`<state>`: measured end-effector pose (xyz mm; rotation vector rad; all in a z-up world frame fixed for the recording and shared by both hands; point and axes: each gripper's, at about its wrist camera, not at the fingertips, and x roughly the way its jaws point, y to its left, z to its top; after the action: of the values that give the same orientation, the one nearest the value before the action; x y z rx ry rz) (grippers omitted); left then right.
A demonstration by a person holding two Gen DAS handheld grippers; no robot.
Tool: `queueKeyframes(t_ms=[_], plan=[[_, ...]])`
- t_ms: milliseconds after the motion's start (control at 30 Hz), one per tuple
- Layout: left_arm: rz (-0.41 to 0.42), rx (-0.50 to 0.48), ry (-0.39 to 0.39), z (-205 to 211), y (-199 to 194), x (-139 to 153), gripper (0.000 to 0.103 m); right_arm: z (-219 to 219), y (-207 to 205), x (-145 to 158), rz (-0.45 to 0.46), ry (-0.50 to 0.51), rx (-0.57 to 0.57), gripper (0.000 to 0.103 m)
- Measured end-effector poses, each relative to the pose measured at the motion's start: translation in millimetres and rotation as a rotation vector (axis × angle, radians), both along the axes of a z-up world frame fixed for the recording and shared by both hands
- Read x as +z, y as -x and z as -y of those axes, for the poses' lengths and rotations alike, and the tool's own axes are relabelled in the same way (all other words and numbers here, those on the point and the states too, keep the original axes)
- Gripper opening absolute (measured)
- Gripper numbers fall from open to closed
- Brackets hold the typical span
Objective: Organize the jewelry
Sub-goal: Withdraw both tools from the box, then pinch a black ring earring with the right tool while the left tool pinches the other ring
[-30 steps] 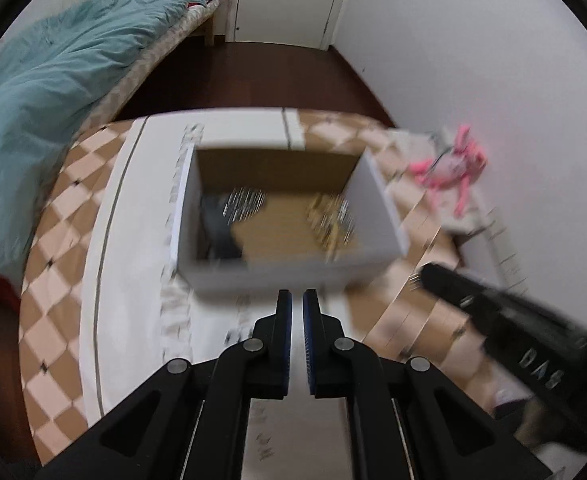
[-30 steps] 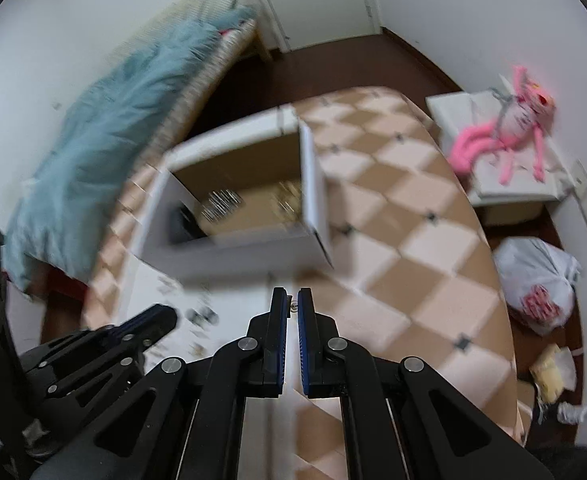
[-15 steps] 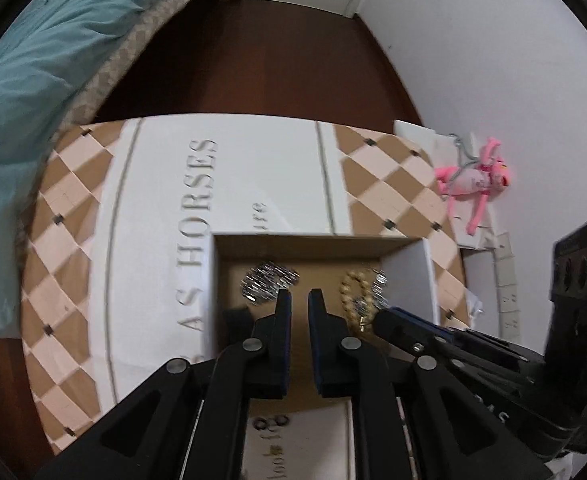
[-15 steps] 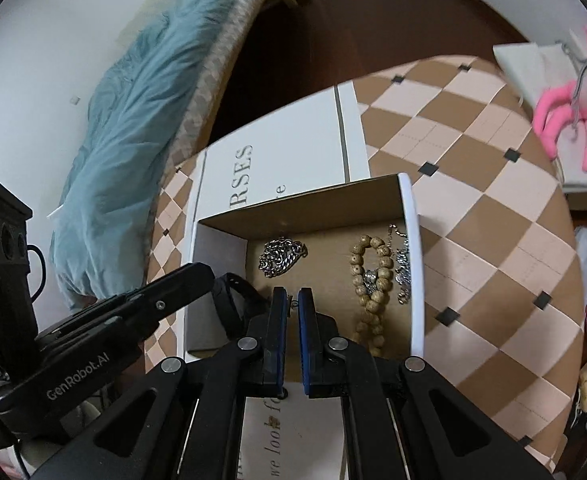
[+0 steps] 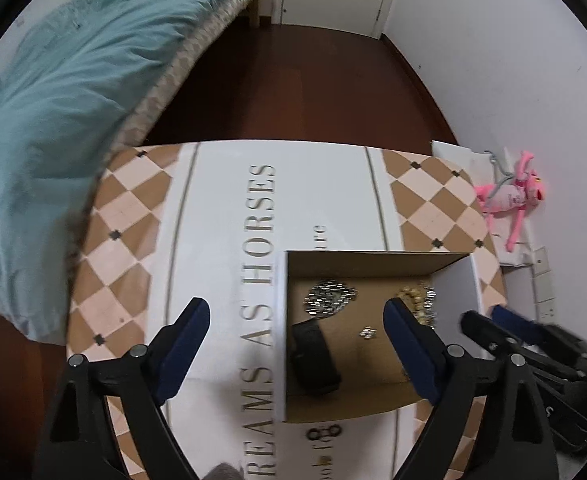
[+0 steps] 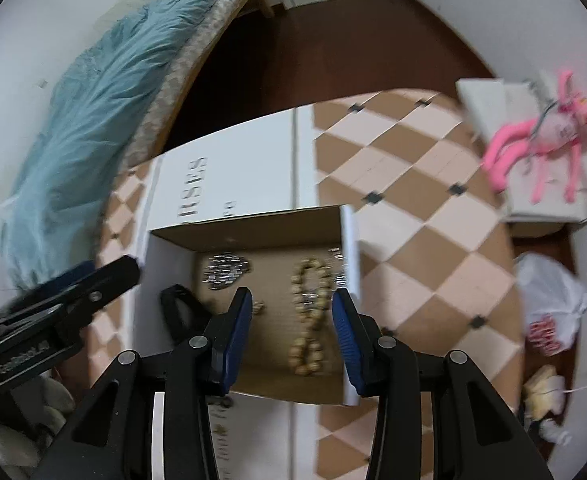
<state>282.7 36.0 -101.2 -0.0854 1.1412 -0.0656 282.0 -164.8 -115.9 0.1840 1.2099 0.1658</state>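
An open white cardboard box [image 5: 459,292] [image 6: 351,240] sits on the table. Inside lie a silver chain [image 5: 329,298] [image 6: 225,270], a black band [image 5: 313,354] [image 6: 179,308], a wooden bead bracelet [image 6: 309,312] [image 5: 417,300] and a small silver piece [image 5: 367,332]. My left gripper [image 5: 297,320] is wide open and empty above the box's left wall. My right gripper [image 6: 291,304] is open and empty above the beads. Small rings [image 5: 325,433] lie on the table in front of the box.
The table has a checked cloth [image 5: 121,216] with a white lettered runner [image 5: 325,196]. A bed with a teal blanket [image 5: 53,92] stands to the left. A pink plush toy [image 6: 541,136] lies on a white box at the right; bags [image 6: 549,312] sit on the floor.
Both grippers have opened from shut, above the box. A small silver piece now lies on the box floor. The views shifted slightly.
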Motion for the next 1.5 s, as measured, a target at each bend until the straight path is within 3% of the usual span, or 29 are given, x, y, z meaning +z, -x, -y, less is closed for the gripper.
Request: queueKeyframes(t_ms=[33,100,133,300,500,633,800,900,1033,1167,1367,1433,1500], plan=[[0.012,0.003,-0.020,-0.2,2.1,0.6,0.093,-1.0,1.5,1.0,0.008,0.032,0.001,0.053],[0.033,0.003,-0.047,-0.5,4.3,3.3,0.099,-4.1,3.8,2.6,0.022,0.093,0.005,0.087],[0.049,0.002,-0.061,-0.5,5.9,5.8,0.099,-4.1,5.6,4.2,0.027,0.113,0.007,0.092],[0.131,0.000,-0.102,-1.8,14.0,27.7,0.099,-8.6,13.7,23.4,0.095,0.205,0.015,0.096],[0.222,0.037,-0.136,-18.9,49.0,44.7,0.100,-20.4,38.6,51.9,0.198,0.195,0.049,0.098],[0.186,0.099,-0.186,-40.6,84.4,12.7,0.100,-31.3,70.9,35.0,0.190,0.114,0.098,0.098],[0.065,0.148,-0.232,-59.1,117.3,-48.5,0.100,-54.8,104.0,-21.3,0.110,0.057,0.166,0.097],[0.015,0.172,-0.235,-68.1,128.3,-75.6,0.100,-72.4,120.7,-48.3,0.079,0.024,0.197,0.087],[-0.016,0.175,-0.237,-72.2,135.3,-94.1,0.100,-81.4,125.1,-69.3,0.088,0.037,0.189,0.084],[-0.020,0.174,-0.233,-71.5,135.8,-99.7,0.100,-90.0,121.4,-81.8,0.100,0.057,0.208,0.068],[-0.013,0.171,-0.230,-69.7,131.5,-100.4,0.100,-105.7,119.8,-81.0,0.159,0.133,0.269,0.053],[-0.011,0.168,-0.231,-68.0,131.4,-99.6,0.100,-107.2,119.3,-80.5,0.172,0.145,0.274,0.043],[-0.010,0.160,-0.233,-64.8,129.6,-98.8,0.100,-108.0,118.5,-80.2,0.183,0.172,0.274,0.013]])
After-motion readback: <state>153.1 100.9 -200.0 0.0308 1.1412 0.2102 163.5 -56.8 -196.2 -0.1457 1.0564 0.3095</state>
